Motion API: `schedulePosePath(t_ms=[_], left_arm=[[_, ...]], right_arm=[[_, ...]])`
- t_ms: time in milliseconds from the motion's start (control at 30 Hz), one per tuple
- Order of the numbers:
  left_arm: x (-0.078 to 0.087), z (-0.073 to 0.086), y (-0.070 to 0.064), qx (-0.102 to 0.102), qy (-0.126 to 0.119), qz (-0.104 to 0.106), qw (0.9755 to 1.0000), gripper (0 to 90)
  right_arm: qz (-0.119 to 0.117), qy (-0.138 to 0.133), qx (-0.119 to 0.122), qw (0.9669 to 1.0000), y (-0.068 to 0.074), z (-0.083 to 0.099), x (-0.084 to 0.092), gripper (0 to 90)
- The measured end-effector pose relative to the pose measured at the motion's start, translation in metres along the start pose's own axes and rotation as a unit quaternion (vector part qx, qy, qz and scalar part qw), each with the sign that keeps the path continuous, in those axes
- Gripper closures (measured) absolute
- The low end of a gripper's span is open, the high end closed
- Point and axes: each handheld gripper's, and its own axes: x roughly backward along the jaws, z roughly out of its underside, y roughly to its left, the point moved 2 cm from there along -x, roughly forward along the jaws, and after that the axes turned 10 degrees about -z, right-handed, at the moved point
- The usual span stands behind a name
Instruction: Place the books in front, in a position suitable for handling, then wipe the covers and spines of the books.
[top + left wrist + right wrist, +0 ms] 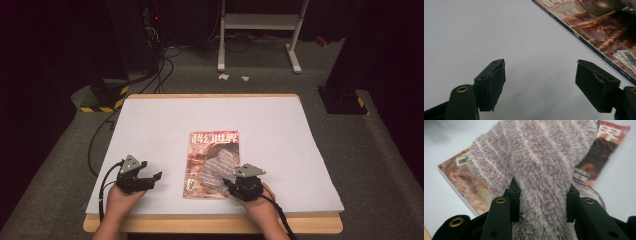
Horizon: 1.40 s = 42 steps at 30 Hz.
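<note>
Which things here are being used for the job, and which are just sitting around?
In use:
- fluffy striped cloth, clamped in the right gripper
- magazine under the cloth
- left gripper, jaws open, beside the magazine

Just lying about:
- white frame on the floor
- paper scraps
- cables

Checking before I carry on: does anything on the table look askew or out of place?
Yes: a fuzzy striped cloth lies across the magazine cover, bunched between the right gripper jaws. The magazine sits slightly askew to the table edge. The left gripper is open over bare table.
</note>
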Motion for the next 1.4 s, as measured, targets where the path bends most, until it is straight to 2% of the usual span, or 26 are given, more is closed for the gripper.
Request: schedulePosePath(t_ms=[100,200,233,267,333,433,600,767,867,1133,1267,1400], left_arm=[[-0.007,-0.002,0.0,-0.004,0.006,-0.005,1.0,24.0],[-0.01,-0.006,0.0,0.003,-0.003,-0.004,1.0,23.6],[-0.01,-0.006,0.0,0.003,-0.003,-0.004,1.0,23.6],[-0.011,-0.007,0.0,0.0,-0.005,-0.007,1.0,23.6],[-0.012,-0.009,0.001,0.005,-0.009,-0.007,0.9999,23.6],[-0.013,-0.009,0.004,0.009,-0.008,-0.006,0.9999,23.6],[-0.012,-0.009,0.008,0.014,-0.01,-0.008,0.9998,23.6],[-0.008,-0.009,0.011,0.017,-0.017,-0.009,0.9997,23.6],[-0.007,-0.007,0.011,0.019,-0.018,-0.007,0.9996,23.6],[-0.006,-0.006,0.005,0.007,-0.015,-0.009,0.9998,23.7],[-0.005,-0.005,0.005,0.01,-0.015,-0.006,0.9998,23.7],[-0.002,-0.003,0.005,0.013,-0.018,0.0,0.9998,23.7]], right_arm=[[0.001,0.011,-0.01,0.9999,-0.003,0.006,0.002,62.3],[0.013,0.014,0.0,0.9998,0.004,0.01,-0.002,62.6],[0.013,0.014,0.0,0.9998,0.004,0.01,-0.002,62.6],[0.013,0.015,0.002,0.9998,0.01,0.01,-0.006,62.7],[0.012,0.014,0.001,0.9998,0.014,0.008,-0.01,62.7],[0.008,0.021,0.013,0.9997,0.027,0.0,-0.02,62.7],[-0.027,0.047,0.058,0.9969,0.064,-0.021,-0.049,62.6],[-0.041,0.049,0.077,0.9949,0.084,-0.032,-0.067,62.5],[-0.043,0.051,0.078,0.9948,0.084,-0.033,-0.069,62.3],[-0.038,0.055,0.083,0.9943,0.081,-0.032,-0.065,62.1],[-0.027,0.053,0.075,0.9954,0.069,-0.025,-0.054,62.1],[-0.001,0.049,0.057,0.9972,0.05,-0.012,-0.033,62.2]])
